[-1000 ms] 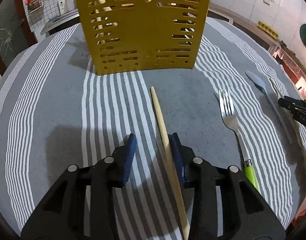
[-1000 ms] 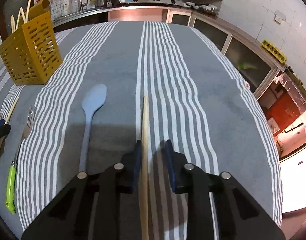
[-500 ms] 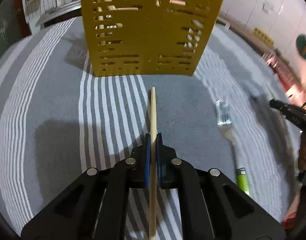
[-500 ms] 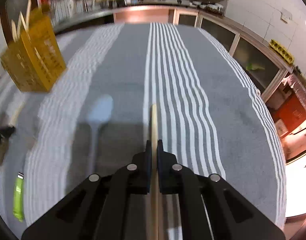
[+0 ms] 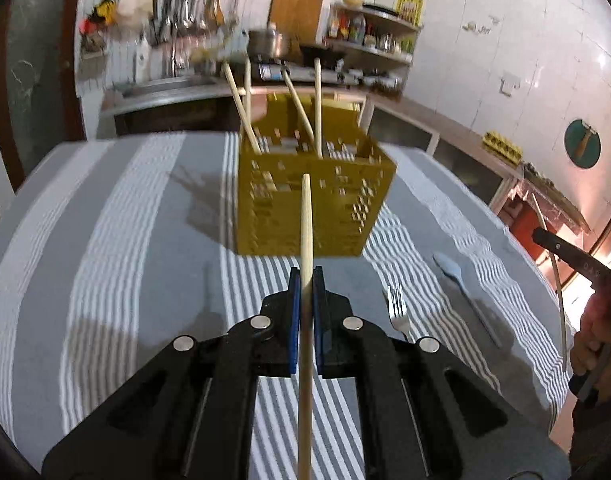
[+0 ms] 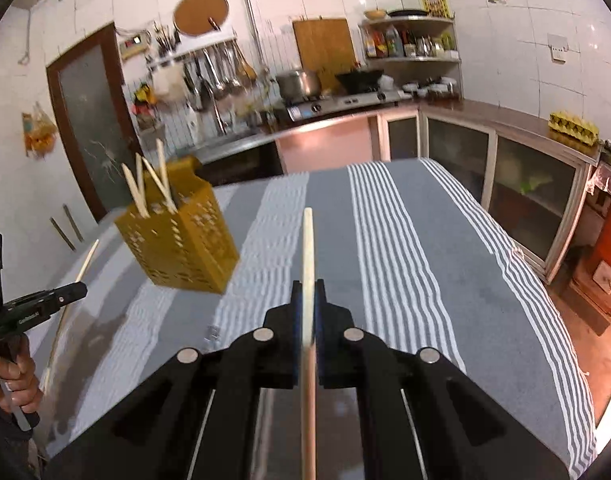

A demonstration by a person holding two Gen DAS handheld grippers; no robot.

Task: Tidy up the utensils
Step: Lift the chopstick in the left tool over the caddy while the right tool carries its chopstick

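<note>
My left gripper (image 5: 306, 276) is shut on a wooden chopstick (image 5: 306, 224) and holds it lifted above the table, its tip pointing at the yellow perforated utensil basket (image 5: 313, 216). Several chopsticks (image 5: 317, 104) stand in the basket. My right gripper (image 6: 308, 290) is shut on another wooden chopstick (image 6: 308, 248), also lifted, with the basket (image 6: 181, 244) to its left. A fork (image 5: 397, 312) and a pale blue spoon (image 5: 451, 270) lie on the striped cloth right of the left gripper.
The grey and white striped tablecloth (image 6: 405, 248) covers the table. A kitchen counter with a stove and pots (image 6: 317, 100) runs behind it. The right gripper and hand show at the right edge of the left wrist view (image 5: 585, 280).
Both grippers closed on their chopsticks and lifted them off the cloth. Both views have tilted up from the table towards the kitchen.
</note>
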